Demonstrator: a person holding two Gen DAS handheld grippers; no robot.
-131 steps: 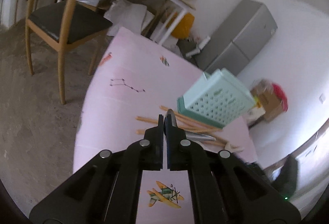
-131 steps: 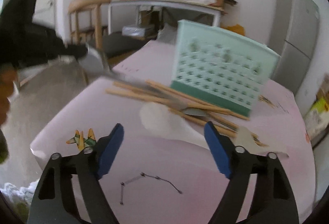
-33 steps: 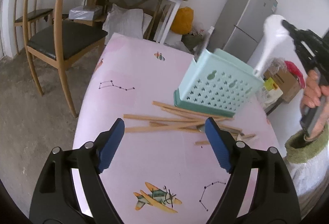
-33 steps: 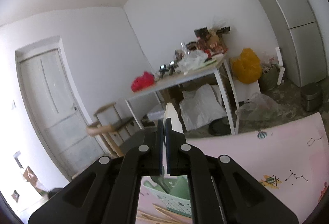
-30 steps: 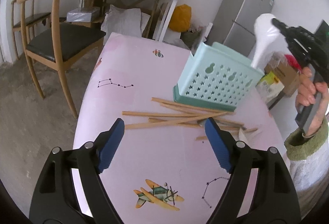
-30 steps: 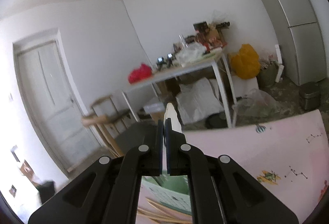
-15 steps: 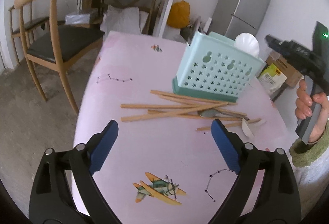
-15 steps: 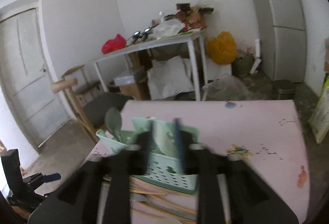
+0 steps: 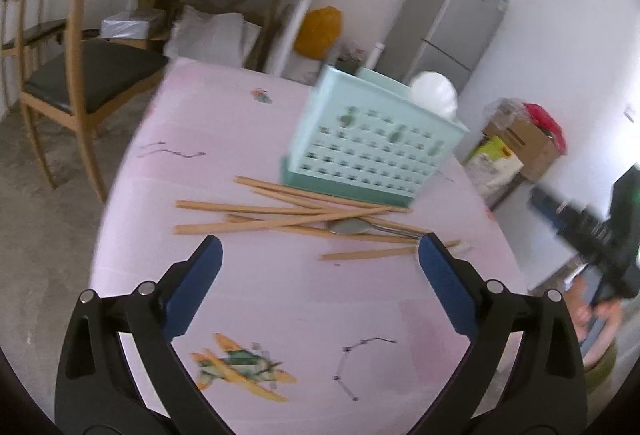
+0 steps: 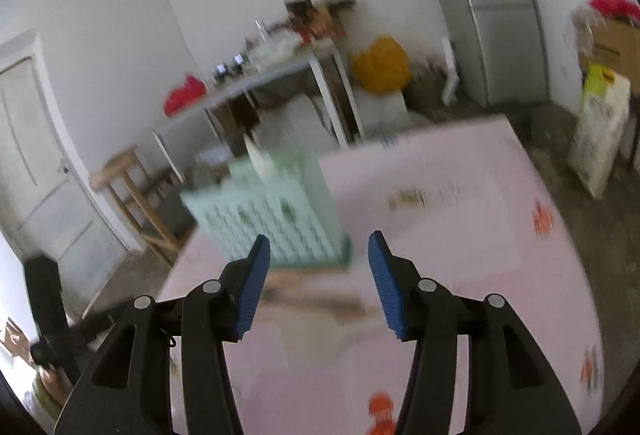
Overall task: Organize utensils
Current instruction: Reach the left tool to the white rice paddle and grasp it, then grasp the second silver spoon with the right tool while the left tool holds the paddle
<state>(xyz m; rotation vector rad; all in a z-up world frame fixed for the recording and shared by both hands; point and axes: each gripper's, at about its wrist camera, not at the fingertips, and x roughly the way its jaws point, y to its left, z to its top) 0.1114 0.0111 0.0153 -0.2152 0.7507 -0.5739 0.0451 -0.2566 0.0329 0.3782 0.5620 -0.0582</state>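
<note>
While the left wrist view looks down over the pink tabletop (image 9: 248,123), the left gripper (image 9: 320,255) shows its blue pads spread as wide as they go, having just been opening, with nothing between them. Straight ahead at 12 o'clock of it lies a loose pile of wooden chopsticks (image 9: 280,213), crossing one another, and a metal spoon (image 9: 352,226) rests among them toward 1 o'clock. Just beyond the pile stands the mint-green perforated utensil basket (image 9: 372,151), upright, with a white ladle head (image 9: 434,95) sticking out of its top at the far right corner. At 3 o'clock the right gripper's black body (image 9: 588,235) is seen (blurred), held by a hand (image 9: 596,315). A wooden chair (image 9: 60,75) sits at 10 o'clock beside the tabletop.

From the right wrist view, which is smeared by motion, the right gripper (image 10: 318,277) is partly open, its jaws having just been opening and holding nothing. The utensil basket (image 10: 272,219) stands at 11 o'clock just past the fingertips, a pale handle (image 10: 258,157) rising out of it. The chopsticks (image 10: 316,299) lie blurred between the pads on the tabletop (image 10: 460,235). A grey refrigerator (image 10: 492,11) stands at 1 o'clock against the wall.
</note>
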